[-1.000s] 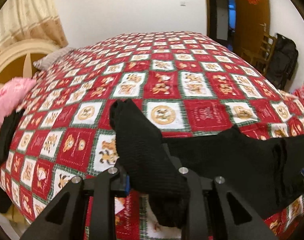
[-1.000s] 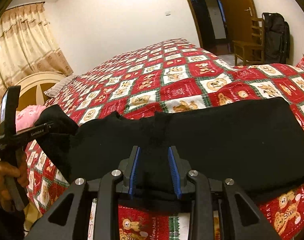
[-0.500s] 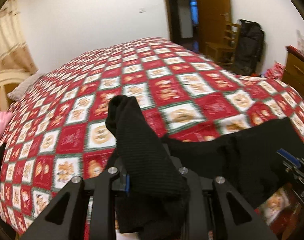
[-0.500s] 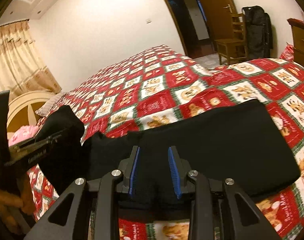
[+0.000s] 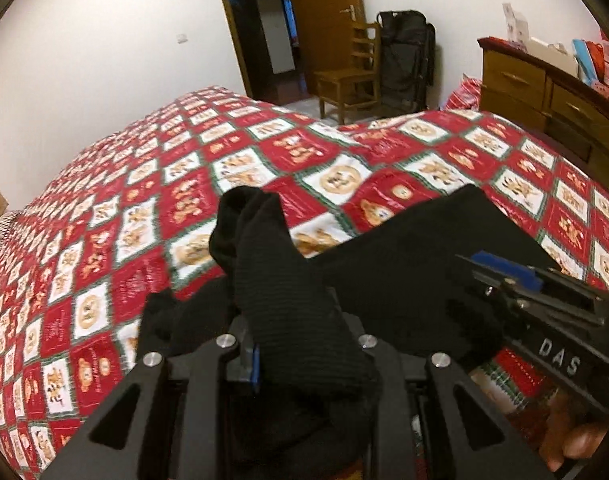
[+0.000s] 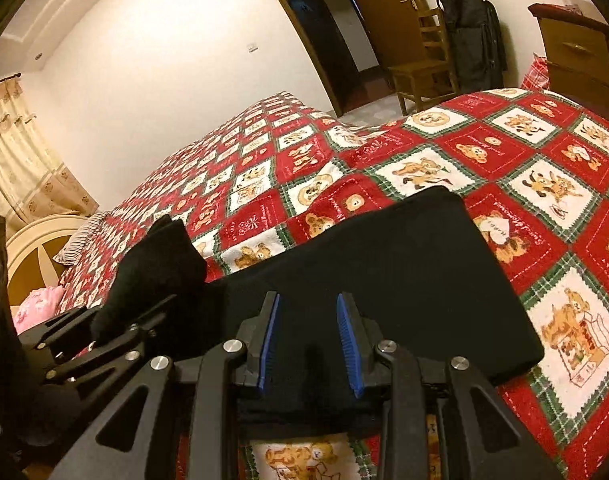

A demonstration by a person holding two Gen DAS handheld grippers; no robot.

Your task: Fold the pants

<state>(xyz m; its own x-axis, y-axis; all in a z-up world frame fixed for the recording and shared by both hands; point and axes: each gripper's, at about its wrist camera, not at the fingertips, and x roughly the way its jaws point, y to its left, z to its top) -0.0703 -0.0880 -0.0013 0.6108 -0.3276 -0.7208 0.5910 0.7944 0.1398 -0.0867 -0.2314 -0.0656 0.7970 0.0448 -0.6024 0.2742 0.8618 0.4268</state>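
**Quick look at the handheld gripper rigs**

Both are matte black. The left gripper (image 5: pixel 304 360) and right gripper (image 6: pixel 308 344) have angular linkage arms with triangular cutouts, silver round screw heads at the pivots, and ribbed blue pads inside the fingers. One body has white "DAS" lettering.

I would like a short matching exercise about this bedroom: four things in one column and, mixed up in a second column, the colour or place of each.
Things:
1. pants
2. bedspread
3. wooden chair
4. pillow

Colour or place:
A. pink, near the headboard
B. black, gripped by both grippers
C. by the open door
D. red and white squares with bears

Pairs: 1-B, 2-D, 3-C, 4-A
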